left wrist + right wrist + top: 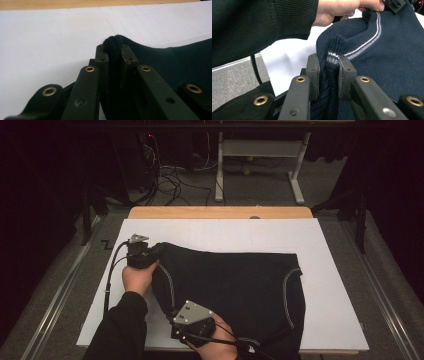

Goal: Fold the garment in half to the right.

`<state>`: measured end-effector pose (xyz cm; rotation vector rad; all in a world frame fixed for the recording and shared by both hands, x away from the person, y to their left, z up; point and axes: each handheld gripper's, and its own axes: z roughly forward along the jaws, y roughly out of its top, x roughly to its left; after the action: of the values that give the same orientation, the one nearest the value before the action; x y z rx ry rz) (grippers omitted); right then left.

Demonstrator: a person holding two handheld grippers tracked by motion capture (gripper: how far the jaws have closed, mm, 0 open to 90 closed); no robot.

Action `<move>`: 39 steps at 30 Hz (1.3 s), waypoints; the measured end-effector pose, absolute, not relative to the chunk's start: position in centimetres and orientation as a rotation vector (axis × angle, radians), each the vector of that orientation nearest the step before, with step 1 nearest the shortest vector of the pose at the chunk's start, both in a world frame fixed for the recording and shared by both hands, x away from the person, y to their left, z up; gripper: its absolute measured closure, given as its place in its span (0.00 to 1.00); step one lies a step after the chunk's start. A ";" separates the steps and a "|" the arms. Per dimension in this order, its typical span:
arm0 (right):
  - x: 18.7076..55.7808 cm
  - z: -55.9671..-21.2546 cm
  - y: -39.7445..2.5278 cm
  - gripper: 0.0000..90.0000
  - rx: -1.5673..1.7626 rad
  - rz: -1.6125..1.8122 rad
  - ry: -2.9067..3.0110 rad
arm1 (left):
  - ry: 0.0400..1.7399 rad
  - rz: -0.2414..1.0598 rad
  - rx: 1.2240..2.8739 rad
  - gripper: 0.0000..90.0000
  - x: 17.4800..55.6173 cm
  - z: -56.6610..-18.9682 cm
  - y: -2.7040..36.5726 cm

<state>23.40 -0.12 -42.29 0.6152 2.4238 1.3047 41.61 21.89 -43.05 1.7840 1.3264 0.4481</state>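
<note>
Gripping the dark knit sweater [235, 285], spread on the white table sheet [320, 235], my left gripper [115, 53] pinches its far-left fold. My right gripper [329, 67] is clamped on the striped near-left edge.

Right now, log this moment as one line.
left gripper: shut on garment | right gripper: shut on garment | garment: on white board

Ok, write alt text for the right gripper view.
The right gripper pinches a fold of a dark knitted garment at its grey-striped edge, the jaws shut on the cloth. Behind it, a hand in a dark sleeve reaches over the white board.
</note>
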 end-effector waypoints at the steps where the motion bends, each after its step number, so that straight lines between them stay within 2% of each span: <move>1: 23.4 -42.2 -0.2 0.84 0.615 1.307 2.423 | 1.322 0.452 1.785 0.84 41.6 -42.9 21.8; 10: 23.3 -41.3 -0.4 0.84 0.612 1.333 2.391 | 1.311 0.471 1.777 0.84 41.6 -41.7 21.4; 20: 23.5 -41.6 0.4 0.84 0.608 1.339 2.398 | 1.318 0.465 1.762 0.84 41.7 -42.0 22.8; 39: 23.7 -41.8 5.4 0.83 0.523 1.346 2.450 | 1.392 0.489 1.710 0.84 40.4 -42.6 28.6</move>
<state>23.68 5.41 -41.83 0.5232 2.4496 1.3460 40.37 28.57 -42.55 1.7096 1.3917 0.4892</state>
